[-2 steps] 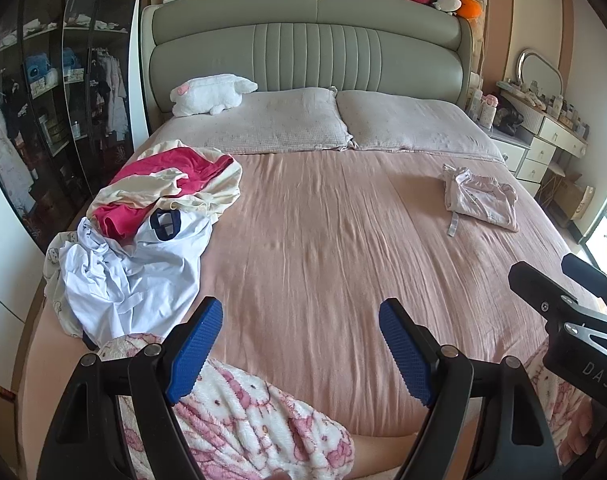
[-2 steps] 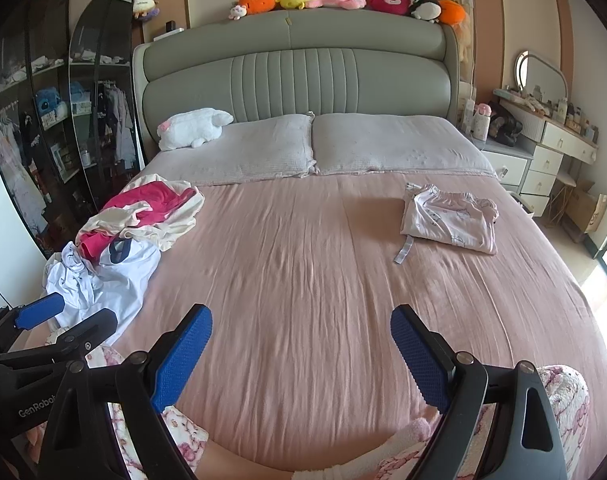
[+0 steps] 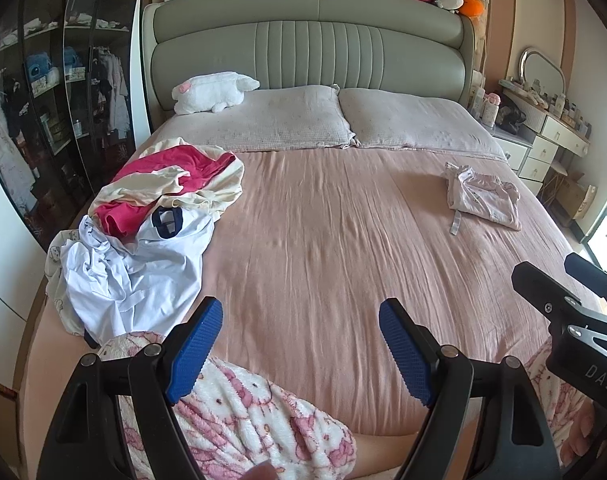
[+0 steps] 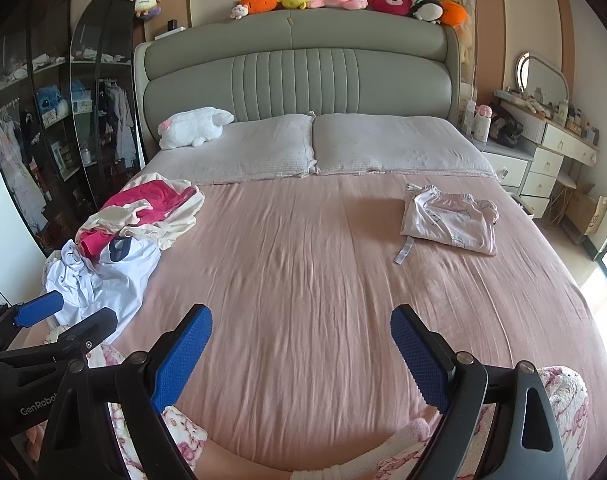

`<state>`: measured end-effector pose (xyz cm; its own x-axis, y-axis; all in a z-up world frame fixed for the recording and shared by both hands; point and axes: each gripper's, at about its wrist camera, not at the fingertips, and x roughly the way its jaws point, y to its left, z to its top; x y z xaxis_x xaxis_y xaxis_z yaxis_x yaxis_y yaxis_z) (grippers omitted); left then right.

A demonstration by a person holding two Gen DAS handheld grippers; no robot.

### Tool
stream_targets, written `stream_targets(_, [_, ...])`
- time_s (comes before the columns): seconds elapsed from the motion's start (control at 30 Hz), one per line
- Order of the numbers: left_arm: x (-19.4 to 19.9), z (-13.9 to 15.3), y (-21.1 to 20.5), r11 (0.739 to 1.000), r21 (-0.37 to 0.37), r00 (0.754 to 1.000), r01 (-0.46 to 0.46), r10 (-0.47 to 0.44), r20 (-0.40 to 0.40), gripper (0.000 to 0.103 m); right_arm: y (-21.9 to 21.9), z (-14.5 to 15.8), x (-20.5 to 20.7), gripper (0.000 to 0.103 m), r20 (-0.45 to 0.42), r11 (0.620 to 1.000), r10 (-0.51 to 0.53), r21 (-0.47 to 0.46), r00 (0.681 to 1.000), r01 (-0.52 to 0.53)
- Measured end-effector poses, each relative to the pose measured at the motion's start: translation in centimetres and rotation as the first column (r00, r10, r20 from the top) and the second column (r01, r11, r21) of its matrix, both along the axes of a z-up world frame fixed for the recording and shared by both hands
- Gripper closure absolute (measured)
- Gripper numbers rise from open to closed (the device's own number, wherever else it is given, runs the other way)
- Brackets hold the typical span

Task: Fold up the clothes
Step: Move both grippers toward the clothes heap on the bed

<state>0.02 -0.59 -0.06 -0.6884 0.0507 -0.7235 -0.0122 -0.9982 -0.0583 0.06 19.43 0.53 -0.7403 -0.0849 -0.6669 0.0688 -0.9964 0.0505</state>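
Note:
A heap of unfolded clothes lies on the left side of the pink bed [image 3: 323,240]: a white shirt with a navy collar [image 3: 143,264] [image 4: 111,276] and a crumpled red and cream garment [image 3: 175,184] [image 4: 147,208] behind it. A folded pale pink garment [image 3: 483,196] [image 4: 451,220] rests on the right side. My left gripper [image 3: 301,344] hangs open over the near edge of the bed, nothing between its blue pads. My right gripper [image 4: 301,352] is open too, over the bare bedspread. Each gripper shows at the edge of the other's view.
Two pillows [image 3: 343,120] and a white plush toy [image 3: 211,92] lie below the grey headboard [image 3: 311,56]. A glass wardrobe [image 3: 43,120] stands at the left, a white dresser [image 3: 543,148] at the right. A person's legs in pink patterned fleece [image 3: 239,412] are at the near edge.

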Motion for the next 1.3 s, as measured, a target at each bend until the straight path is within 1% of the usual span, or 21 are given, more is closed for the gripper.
stream_targets(0.07, [0.0, -0.1, -0.5, 0.999, 0.048, 1.000, 0.011, -0.011, 0.011, 0.023, 0.0, 0.0, 0.0, 0.012, -0.003, 1.000, -0.002, -0.003, 1.000, 0.002])
stream_targets(0.1, [0.0, -0.1, -0.5, 0.999, 0.049, 1.000, 0.011, -0.011, 0.016, 0.023, 0.1, 0.0, 0.0, 0.012, -0.003, 1.000, -0.003, -0.005, 1.000, 0.003])
stream_targets(0.17, [-0.3, -0.1, 0.1, 1.000, -0.002, 1.000, -0.001, 0.001, 0.016, 0.023, 0.1, -0.1, -0.1, 0.012, -0.003, 1.000, -0.006, -0.008, 1.000, 0.006])
stream_targets(0.2, [-0.2, -0.2, 0.3, 1.000, -0.001, 1.000, 0.003, -0.003, 0.011, 0.023, -0.1, -0.1, -0.3, 0.012, -0.001, 1.000, -0.006, -0.007, 1.000, 0.006])
stream_targets(0.23, [-0.2, -0.3, 0.3, 1.000, 0.022, 1.000, 0.014, -0.014, 0.016, 0.023, -0.3, -0.2, -0.3, 0.012, -0.002, 1.000, -0.001, -0.004, 1.000, 0.001])
stream_targets(0.3, [-0.5, -0.7, 0.0, 0.997, 0.069, 0.999, 0.025, -0.028, 0.035, 0.023, -0.7, -0.4, 0.0, 0.012, -0.007, 1.000, 0.020, 0.004, 1.000, -0.020])
stream_targets(0.43, [-1.0, -0.9, -0.9, 0.992, 0.116, 0.998, 0.041, -0.047, 0.045, 0.023, -1.4, 0.0, -0.4, 0.012, -0.029, 0.997, 0.079, 0.008, 0.996, -0.079])
stream_targets(0.53, [-1.1, 0.0, -2.4, 0.992, 0.118, 0.999, 0.036, -0.037, 0.003, 0.023, -2.5, 0.6, -1.4, 0.012, -0.054, 0.989, 0.144, -0.005, 0.988, -0.145])
stream_targets(0.63, [-1.8, 1.4, -4.8, 0.995, 0.103, 0.999, -0.008, 0.013, -0.046, 0.023, -3.8, 1.7, -3.2, 0.012, -0.081, 0.967, 0.238, -0.076, 0.968, -0.244])
stream_targets(0.7, [-2.4, 2.3, -6.5, 0.994, 0.103, 0.997, -0.040, 0.047, -0.068, 0.023, -4.9, 2.4, -4.6, 0.012, -0.096, 0.949, 0.278, -0.128, 0.956, -0.289])
stream_targets(0.73, [-2.7, 2.6, -7.4, 0.993, 0.102, 0.995, -0.056, 0.064, -0.076, 0.023, -5.7, 2.8, -5.2, 0.012, -0.105, 0.943, 0.294, -0.133, 0.950, -0.306])
stream_targets(0.83, [-3.9, 3.2, -10.0, 0.991, 0.086, 0.990, -0.099, 0.107, -0.097, 0.023, -8.4, 3.5, -7.1, 0.012, -0.120, 0.932, 0.335, -0.105, 0.934, -0.348])
stream_targets(0.9, [-4.6, 3.2, -11.7, 0.989, 0.075, 0.985, -0.129, 0.137, -0.107, 0.023, -10.6, 3.7, -8.4, 0.012, -0.120, 0.936, 0.342, -0.046, 0.932, -0.349])
stream_targets(0.97, [-5.3, 3.0, -13.6, 0.984, 0.075, 0.980, -0.161, 0.168, -0.110, 0.023, -12.6, 3.6, -9.8, 0.012, -0.120, 0.933, 0.359, 0.010, 0.926, -0.360])
stream_targets(1.03, [-5.9, 2.6, -15.7, 0.977, 0.076, 0.972, -0.200, 0.207, -0.108, 0.023, -14.6, 3.1, -11.3, 0.012, -0.107, 0.923, 0.384, 0.022, 0.917, -0.383])
stream_targets(1.13, [-6.6, 1.0, -19.0, 0.960, 0.049, 0.957, -0.274, 0.277, -0.087, 0.023, -17.4, 1.5, -13.8, 0.012, -0.055, 0.901, 0.432, -0.011, 0.900, -0.433])
stream_targets(1.23, [-7.2, -1.6, -22.7, 0.938, 0.015, 0.937, -0.345, 0.346, -0.041, 0.023, -20.9, -1.2, -16.3, 0.012, 0.009, 0.882, 0.470, -0.026, 0.883, -0.470])
stream_targets(1.3, [-7.6, -3.7, -24.9, 0.923, 0.011, 0.923, -0.386, 0.386, 0.004, 0.023, -23.3, -3.3, -17.9, 0.012, 0.056, 0.870, 0.494, -0.033, 0.868, -0.493])
